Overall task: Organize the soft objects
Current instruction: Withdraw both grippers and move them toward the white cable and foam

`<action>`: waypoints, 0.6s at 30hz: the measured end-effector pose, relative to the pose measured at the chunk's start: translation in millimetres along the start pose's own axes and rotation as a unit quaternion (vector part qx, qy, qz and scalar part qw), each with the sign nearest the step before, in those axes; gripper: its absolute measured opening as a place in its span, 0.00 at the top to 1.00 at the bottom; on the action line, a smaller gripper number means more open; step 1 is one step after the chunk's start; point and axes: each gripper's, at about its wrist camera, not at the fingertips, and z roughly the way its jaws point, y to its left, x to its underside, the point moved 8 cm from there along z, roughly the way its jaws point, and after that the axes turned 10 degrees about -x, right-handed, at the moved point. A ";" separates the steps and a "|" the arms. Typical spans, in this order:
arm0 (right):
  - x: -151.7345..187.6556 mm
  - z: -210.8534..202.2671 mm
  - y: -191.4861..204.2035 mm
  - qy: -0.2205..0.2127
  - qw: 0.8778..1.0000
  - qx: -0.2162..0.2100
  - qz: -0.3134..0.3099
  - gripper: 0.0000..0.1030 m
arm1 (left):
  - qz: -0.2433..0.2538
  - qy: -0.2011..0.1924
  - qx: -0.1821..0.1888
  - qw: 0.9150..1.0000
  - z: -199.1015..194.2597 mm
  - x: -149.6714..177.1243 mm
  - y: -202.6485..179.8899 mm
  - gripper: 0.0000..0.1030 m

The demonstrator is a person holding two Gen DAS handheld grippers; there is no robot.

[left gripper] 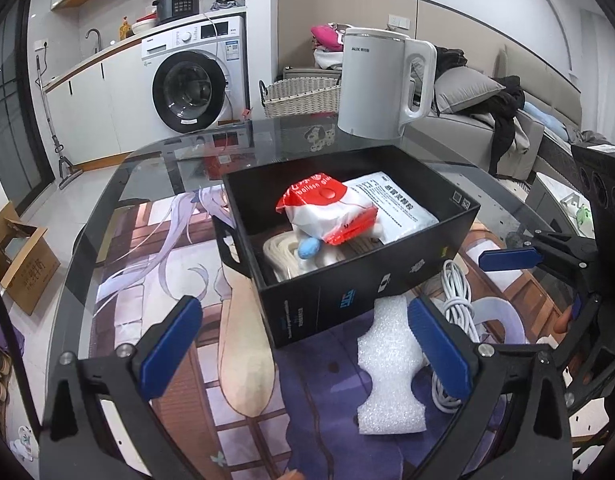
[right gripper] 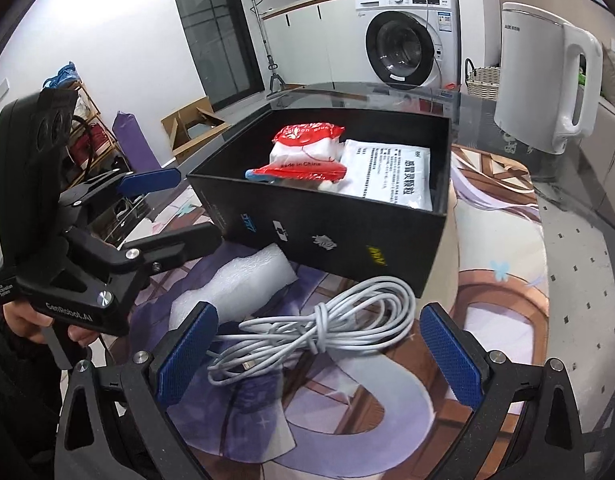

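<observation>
So we've got one black box [left gripper: 349,280] sitting mid-table with two bags inside: one red-and-white bag [left gripper: 327,210] and one flat white packet [left gripper: 395,204] at its 3 o'clock, plus one small blue thing [left gripper: 308,249] and some cream cord [left gripper: 279,256]. Outside, at the box's 6 o'clock, lie one white foam piece [left gripper: 387,364] and one bundled white cable [right gripper: 319,328]. Our left gripper [left gripper: 303,352] and right gripper [right gripper: 319,356] both gape wide, holding nothing. One kettle [left gripper: 381,80] sits at 12.
</observation>
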 end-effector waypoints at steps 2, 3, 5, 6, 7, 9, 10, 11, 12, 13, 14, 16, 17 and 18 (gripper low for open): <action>-0.1 2.7 0.0 -0.003 1.000 0.001 0.002 0.00 | 0.003 0.002 0.001 1.000 1.7 1.1 -1.3 0.00; -0.1 3.9 -0.5 -0.004 1.000 0.002 0.003 0.01 | 0.003 0.003 0.001 1.000 2.0 1.4 -1.5 0.00; 0.8 6.3 -0.9 -0.003 1.000 -0.001 0.007 0.00 | 0.004 0.005 0.002 1.000 2.6 2.1 -2.5 0.00; 1.3 7.4 -0.6 -0.001 1.000 -0.003 0.008 0.01 | 0.005 0.005 0.002 1.000 3.3 2.5 -2.7 0.00; 1.7 7.7 0.0 0.001 1.000 -0.003 0.007 0.01 | 0.005 0.007 0.002 1.000 3.7 2.9 -2.7 0.00; 2.0 6.8 0.0 0.004 1.000 -0.004 0.002 0.00 | 0.006 0.010 0.001 1.000 5.0 4.0 -2.8 0.00; 2.3 5.8 -0.5 0.008 1.000 -0.004 -0.003 0.00 | 0.007 0.011 0.000 1.000 5.4 4.5 -2.8 0.00; 3.0 4.2 -0.5 0.013 1.000 0.000 -0.014 0.00 | 0.008 0.012 0.000 1.000 5.8 4.7 -3.0 0.00; 4.5 2.6 -0.9 0.018 1.000 0.007 -0.024 0.00 | 0.008 0.013 0.000 1.000 5.9 4.3 -2.8 0.00; 6.8 1.4 -2.6 0.028 0.999 0.019 -0.038 0.00 | 0.008 0.013 0.001 1.000 5.9 4.5 -3.0 0.00; 9.5 0.8 -4.4 0.038 0.998 0.028 -0.051 0.00 | 0.008 0.013 0.003 1.000 6.0 4.7 -3.2 0.00; 13.4 -2.1 -8.9 0.048 0.996 0.029 -0.062 0.00 | 0.009 0.016 0.006 1.000 6.5 5.8 -4.1 0.00; 14.3 -3.8 -11.3 0.051 0.996 0.029 -0.063 0.00 | 0.011 0.017 0.007 1.000 6.9 6.4 -5.0 0.00; 14.5 -5.8 -14.7 0.052 0.996 0.032 -0.062 0.00 | 0.013 0.018 0.007 1.000 7.1 6.9 -6.0 0.00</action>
